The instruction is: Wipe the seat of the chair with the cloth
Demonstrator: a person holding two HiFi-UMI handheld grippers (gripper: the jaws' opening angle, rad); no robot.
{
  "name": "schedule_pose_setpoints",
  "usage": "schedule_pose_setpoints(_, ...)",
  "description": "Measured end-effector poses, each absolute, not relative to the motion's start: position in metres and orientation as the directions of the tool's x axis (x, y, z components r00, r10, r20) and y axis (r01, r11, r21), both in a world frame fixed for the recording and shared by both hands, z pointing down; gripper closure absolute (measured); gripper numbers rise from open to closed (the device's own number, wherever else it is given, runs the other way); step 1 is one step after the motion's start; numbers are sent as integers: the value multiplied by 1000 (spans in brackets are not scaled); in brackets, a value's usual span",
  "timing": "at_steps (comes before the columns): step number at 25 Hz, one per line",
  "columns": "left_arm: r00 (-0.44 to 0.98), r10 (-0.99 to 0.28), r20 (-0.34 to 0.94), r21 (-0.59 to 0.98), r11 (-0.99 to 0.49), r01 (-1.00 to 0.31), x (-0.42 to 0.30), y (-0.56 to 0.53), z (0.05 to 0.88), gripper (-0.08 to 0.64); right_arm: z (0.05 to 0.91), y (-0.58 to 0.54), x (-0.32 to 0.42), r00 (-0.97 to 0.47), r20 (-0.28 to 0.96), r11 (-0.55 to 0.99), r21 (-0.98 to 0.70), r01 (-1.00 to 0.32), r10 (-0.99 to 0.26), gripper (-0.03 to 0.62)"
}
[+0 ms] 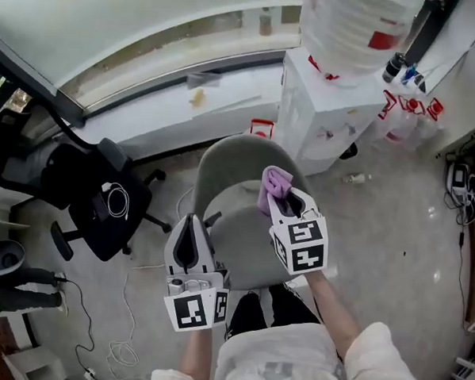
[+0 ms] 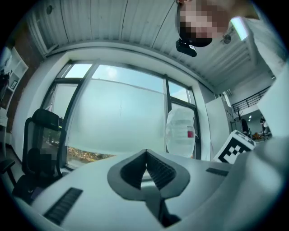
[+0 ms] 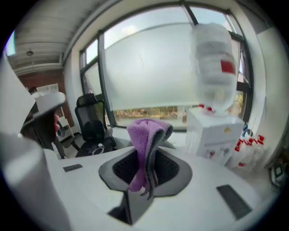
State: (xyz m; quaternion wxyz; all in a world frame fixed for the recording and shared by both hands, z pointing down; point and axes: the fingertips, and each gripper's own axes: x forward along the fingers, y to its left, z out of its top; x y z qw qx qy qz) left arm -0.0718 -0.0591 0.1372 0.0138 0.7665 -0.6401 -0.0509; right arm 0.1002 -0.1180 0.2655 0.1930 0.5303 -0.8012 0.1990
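Observation:
A grey chair stands right in front of me in the head view, its seat (image 1: 246, 253) below its rounded backrest (image 1: 235, 157). My right gripper (image 1: 283, 197) hovers over the seat's right side, shut on a folded purple cloth (image 1: 273, 185). In the right gripper view the cloth (image 3: 145, 135) stands up between the closed jaws of that gripper (image 3: 149, 151). My left gripper (image 1: 190, 221) hangs at the seat's left edge, shut and empty. In its own view the left gripper (image 2: 146, 155) points up at the window, its jaw tips meeting.
A black office chair (image 1: 94, 197) with a coiled cable on it stands at the left. A white water dispenser (image 1: 329, 111) with a big bottle (image 1: 353, 24) is behind the grey chair. Cables (image 1: 123, 334) lie on the floor at the lower left. Spray bottles (image 1: 412, 107) stand at the right.

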Motion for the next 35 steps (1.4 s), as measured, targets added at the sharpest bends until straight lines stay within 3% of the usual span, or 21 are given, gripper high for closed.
schedule_pose_setpoints(6,177,-967,-185,50,-190,-981,-78,-46,34,548,96,-95,80,-423,190,422,-44,-905,-886,503)
schedule_pose_setpoints(11,180,-953,-244,38,-195,-980,-74,-32,-20,548,29,-62,74,-440,52,441,0,-898,-896,504)
schedule_pose_setpoints(20,214,-935,-284,23,-230,-973,-59,-21,-53,548,-9,-40,68,-450,-30,449,38,-893,-893,504)
schedule_pose_setpoints(35,203,-945,-255,10,-213,-977,-68,-32,-48,548,-18,-55,61,-452,-45,449,54,-892,-891,505)
